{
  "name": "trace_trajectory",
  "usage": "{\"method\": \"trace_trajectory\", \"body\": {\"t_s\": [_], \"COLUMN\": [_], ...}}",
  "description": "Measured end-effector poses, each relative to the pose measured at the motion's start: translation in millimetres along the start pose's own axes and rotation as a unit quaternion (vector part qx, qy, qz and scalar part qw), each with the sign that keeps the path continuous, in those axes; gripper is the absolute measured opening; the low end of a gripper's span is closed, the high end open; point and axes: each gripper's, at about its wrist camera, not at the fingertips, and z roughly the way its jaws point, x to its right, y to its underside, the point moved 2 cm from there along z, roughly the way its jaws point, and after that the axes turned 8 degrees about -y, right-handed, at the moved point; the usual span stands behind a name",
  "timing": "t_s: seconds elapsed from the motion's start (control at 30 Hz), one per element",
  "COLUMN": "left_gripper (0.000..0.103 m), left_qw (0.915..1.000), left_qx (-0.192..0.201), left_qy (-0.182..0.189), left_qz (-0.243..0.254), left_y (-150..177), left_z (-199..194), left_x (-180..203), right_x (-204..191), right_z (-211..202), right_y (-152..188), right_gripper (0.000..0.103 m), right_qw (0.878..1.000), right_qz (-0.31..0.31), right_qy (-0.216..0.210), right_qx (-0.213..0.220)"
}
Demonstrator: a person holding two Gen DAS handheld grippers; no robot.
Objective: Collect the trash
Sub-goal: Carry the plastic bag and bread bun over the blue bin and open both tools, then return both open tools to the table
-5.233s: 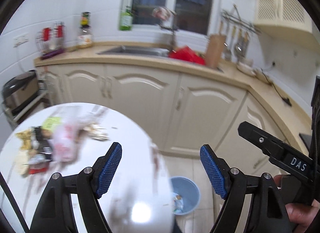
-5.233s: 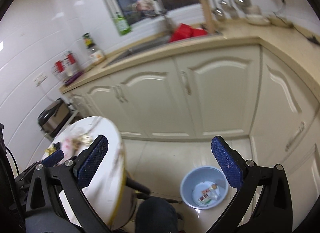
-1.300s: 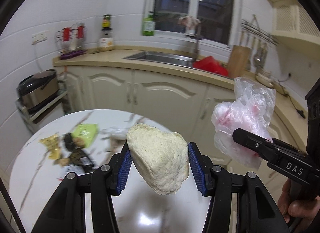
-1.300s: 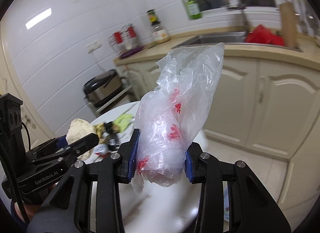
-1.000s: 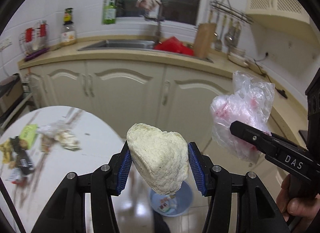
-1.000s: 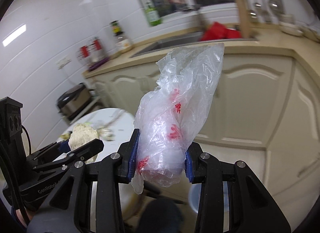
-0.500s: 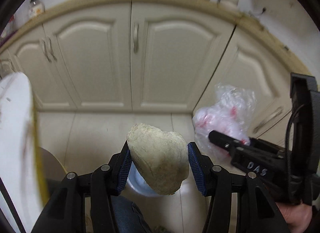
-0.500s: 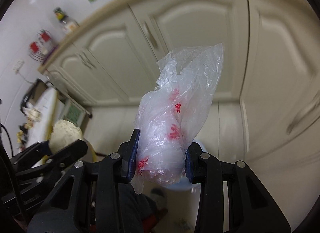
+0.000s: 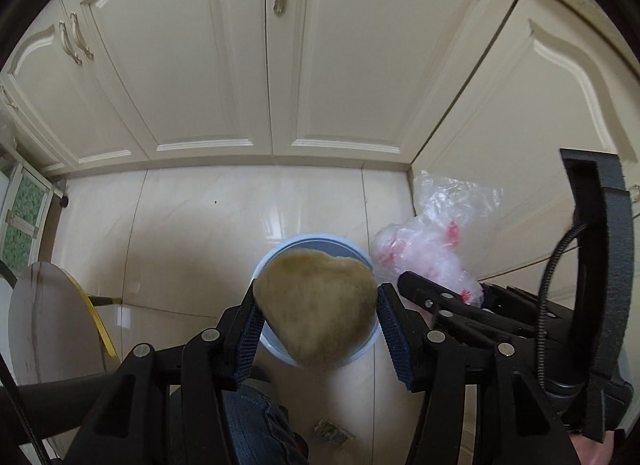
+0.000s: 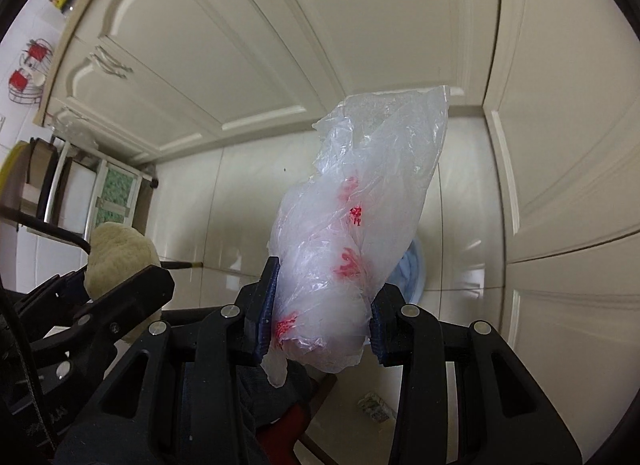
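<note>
Both jaws clamped: left gripper (image 9: pixel 316 323) pale lump (image 9: pixel 316 305), right gripper (image 10: pixel 322 305) plastic bag (image 10: pixel 360 225)

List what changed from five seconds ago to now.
Both grippers, open then, took hold: left gripper on the beige lump, right gripper on the plastic bag. Both swung from the table down over the blue bin. Neither is released yet.

No legible text or labels
</note>
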Motion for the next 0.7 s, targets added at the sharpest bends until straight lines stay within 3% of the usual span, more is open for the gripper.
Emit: {"method": "trace_trajectory", "body": {"t_s": [0.13,0.23,0.47,0.57,0.7], "left_gripper": [0.053,0.061,0.068,0.069,0.069], "left_qw": [0.9999,0.9998,0.9995,0.9994,0.9994], "left_qx": [-0.009,-0.014,-0.006,-0.004,0.009], "left_qy": [-0.007,-0.012,-0.029,-0.032,-0.033], "left_qz": [-0.003,-0.008,-0.014,-0.012,-0.009], "left_y": [-13.1,-18.1,-12.8,-6.6,2.3], "left_z": [15.7,23.6,20.8,14.3,-3.0], "left_x": [5.9,7.6,7.5,11.8,14.6], "right_x": [8.1,11.9,23.6,29.8,37.0], "right_z": [15.4,24.1,24.3,17.5,4.5], "right_y": [0.4,-0.1,1.7,3.8,5.3], "right_gripper": [0.04,0.043,0.093,0.103,0.103], "right_qw": [1.0,1.0,0.999,0.999,0.997], "right_qz": [0.008,0.016,0.037,0.053,0.07], "right_qy": [0.002,0.004,0.005,0.01,0.025], "right_qx": [-0.014,-0.022,-0.012,-0.002,0.01]}}
